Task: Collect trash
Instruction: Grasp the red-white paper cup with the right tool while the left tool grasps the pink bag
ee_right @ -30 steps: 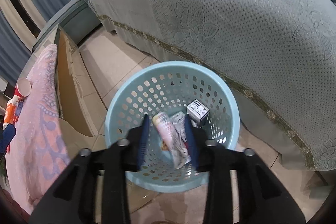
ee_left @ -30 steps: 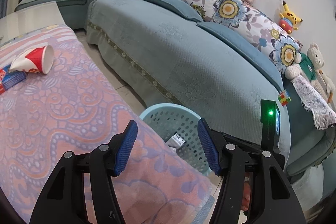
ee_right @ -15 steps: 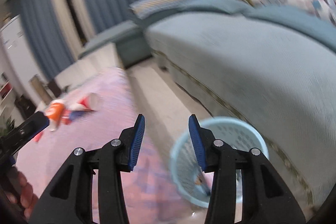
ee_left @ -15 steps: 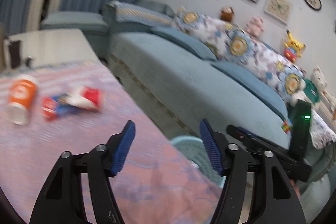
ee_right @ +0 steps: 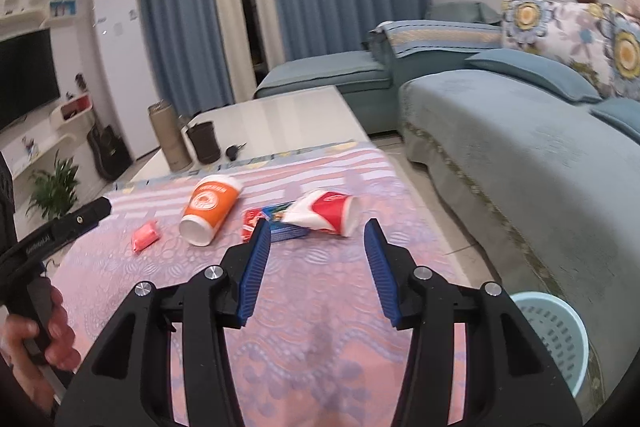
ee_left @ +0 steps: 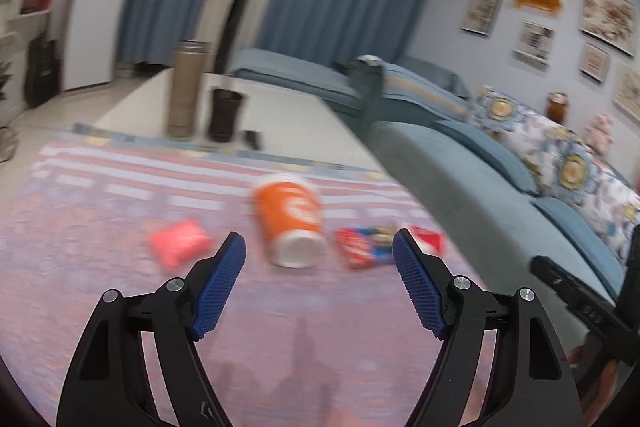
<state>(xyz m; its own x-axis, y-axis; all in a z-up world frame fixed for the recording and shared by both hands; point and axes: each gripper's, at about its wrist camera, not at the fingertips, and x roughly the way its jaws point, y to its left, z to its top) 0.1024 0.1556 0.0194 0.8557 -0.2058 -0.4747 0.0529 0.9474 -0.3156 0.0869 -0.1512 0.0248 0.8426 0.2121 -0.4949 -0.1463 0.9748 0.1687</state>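
An orange paper cup [ee_right: 210, 209] lies on its side on the pink patterned tablecloth [ee_right: 320, 327]; it also shows in the left wrist view [ee_left: 290, 221]. A crushed red-and-white cup [ee_right: 326, 213] rests on a red-and-blue packet [ee_right: 276, 223]. A small pink packet [ee_right: 146, 235] lies to the left. My right gripper [ee_right: 316, 259] is open and empty, just short of the crushed cup. My left gripper [ee_left: 318, 281] is open and empty, just short of the orange cup. The light blue basket [ee_right: 550, 337] stands on the floor at the right.
A tall beige canister [ee_right: 169, 135], a dark cup [ee_right: 204, 142] and keys [ee_right: 234, 151] stand on the bare white end of the table. A blue sofa [ee_right: 540, 155] runs along the right, with a narrow floor strip between it and the table.
The right gripper opened and dropped a wrapper into the basket, then swung up and left to face the table. The left gripper turned left from the basket toward the cups.
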